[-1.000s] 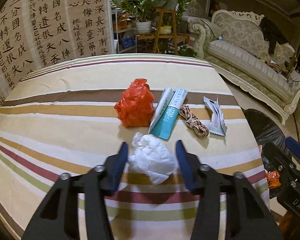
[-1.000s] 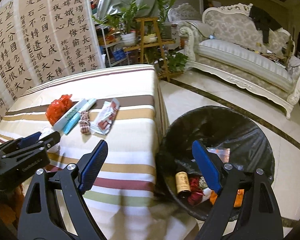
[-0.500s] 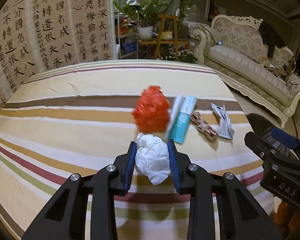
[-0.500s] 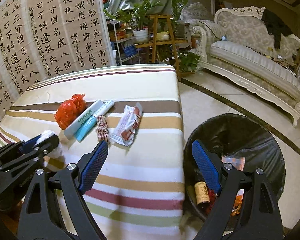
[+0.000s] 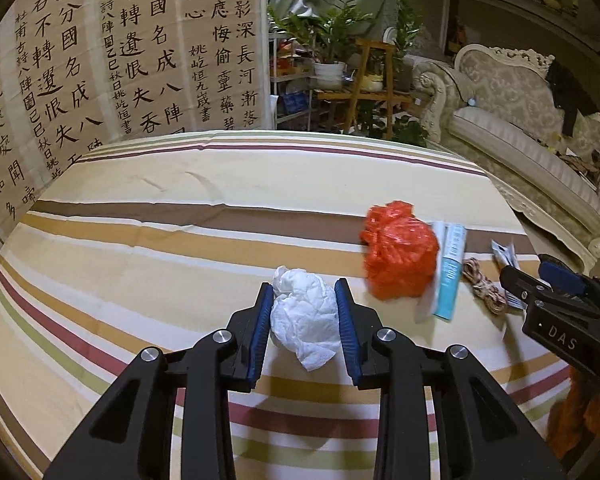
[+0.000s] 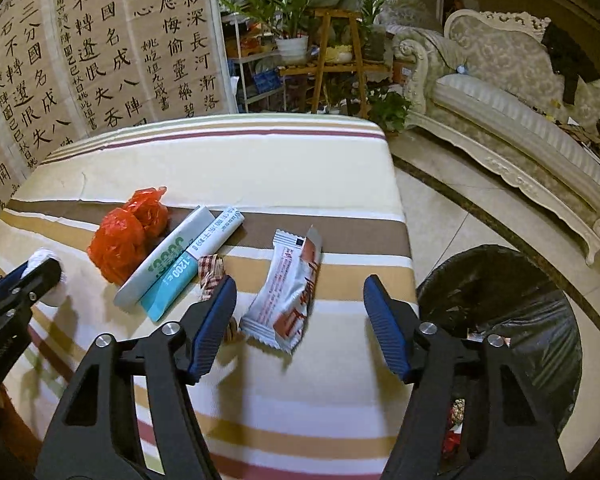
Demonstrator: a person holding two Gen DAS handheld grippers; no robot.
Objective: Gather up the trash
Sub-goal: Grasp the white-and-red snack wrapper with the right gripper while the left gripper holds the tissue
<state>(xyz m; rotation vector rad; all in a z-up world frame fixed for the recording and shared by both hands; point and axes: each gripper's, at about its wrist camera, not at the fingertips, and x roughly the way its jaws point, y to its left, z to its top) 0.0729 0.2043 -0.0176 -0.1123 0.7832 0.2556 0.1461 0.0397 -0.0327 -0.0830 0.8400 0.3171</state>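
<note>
My left gripper (image 5: pixel 303 300) is shut on a crumpled white tissue (image 5: pixel 306 312) above the striped tablecloth (image 5: pixel 140 248). To its right lie a crumpled red plastic bag (image 5: pixel 400 256), a teal and white tube box (image 5: pixel 450 272), a twisted checked wrapper (image 5: pixel 485 290) and a silver snack packet (image 5: pixel 504 252). My right gripper (image 6: pixel 300 304) is open and empty, its fingers either side of the white and orange snack packet (image 6: pixel 288 292). The red bag (image 6: pixel 124 236), tubes (image 6: pixel 180 264) and checked wrapper (image 6: pixel 212 272) lie to its left.
A black-lined trash bin (image 6: pixel 500 320) with rubbish inside stands on the floor right of the table. A cream sofa (image 6: pixel 520 120), a plant stand (image 6: pixel 332 60) and a calligraphy screen (image 6: pixel 80 60) lie beyond the table's far edge.
My left gripper closed on the white tissue and shifted left. My right gripper moved left from over the bin to over the table, above the snack packet.
</note>
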